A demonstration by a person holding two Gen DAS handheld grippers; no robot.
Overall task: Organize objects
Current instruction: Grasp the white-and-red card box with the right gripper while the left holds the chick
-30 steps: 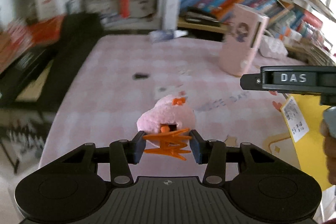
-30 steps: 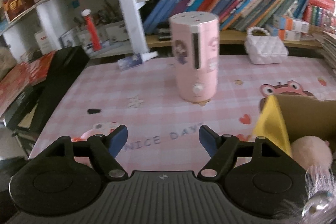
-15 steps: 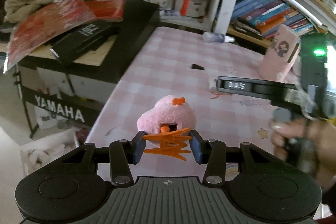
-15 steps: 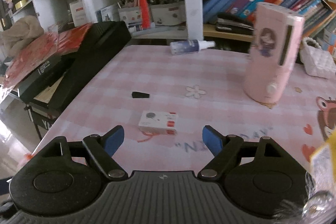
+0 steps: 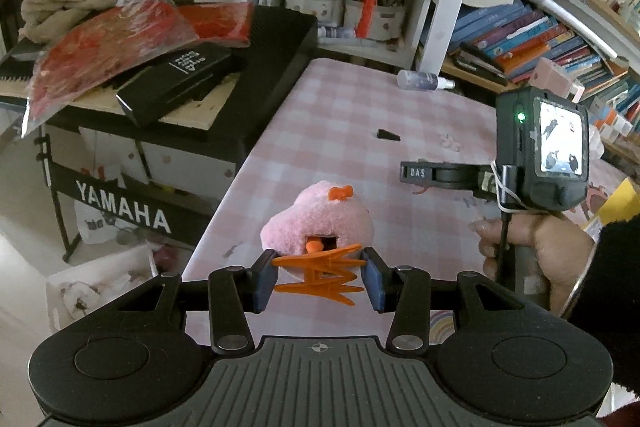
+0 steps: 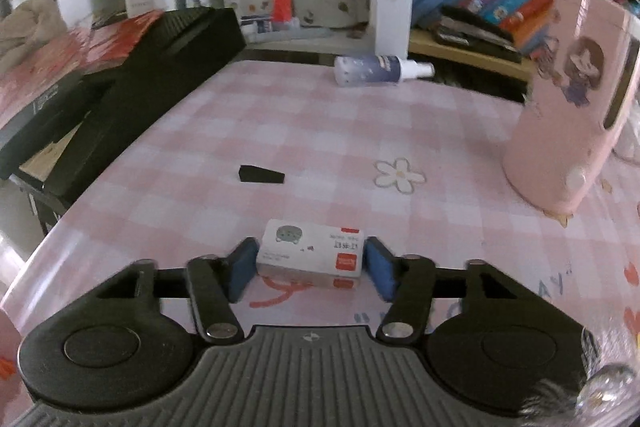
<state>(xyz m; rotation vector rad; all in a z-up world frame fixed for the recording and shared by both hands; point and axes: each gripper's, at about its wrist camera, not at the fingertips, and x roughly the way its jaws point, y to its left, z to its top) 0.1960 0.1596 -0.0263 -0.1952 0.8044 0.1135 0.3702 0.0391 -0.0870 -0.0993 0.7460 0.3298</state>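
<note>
My left gripper is shut on the orange feet of a pink plush chick and holds it above the near left part of the pink checked table. My right gripper is low over the table, with its blue pads on either side of a small white box with red marks. The pads are close to the box ends and a small gap still shows. The right gripper also shows in the left wrist view, held by a hand.
A small black wedge lies beyond the white box. A spray bottle lies at the table's far edge. A pink humidifier stands at the right. A black keyboard case and shelves border the left and back.
My right gripper has swung left and down from the humidifier area to the white box and narrowed around it. My left gripper has swung left, still holding the plush chick.
</note>
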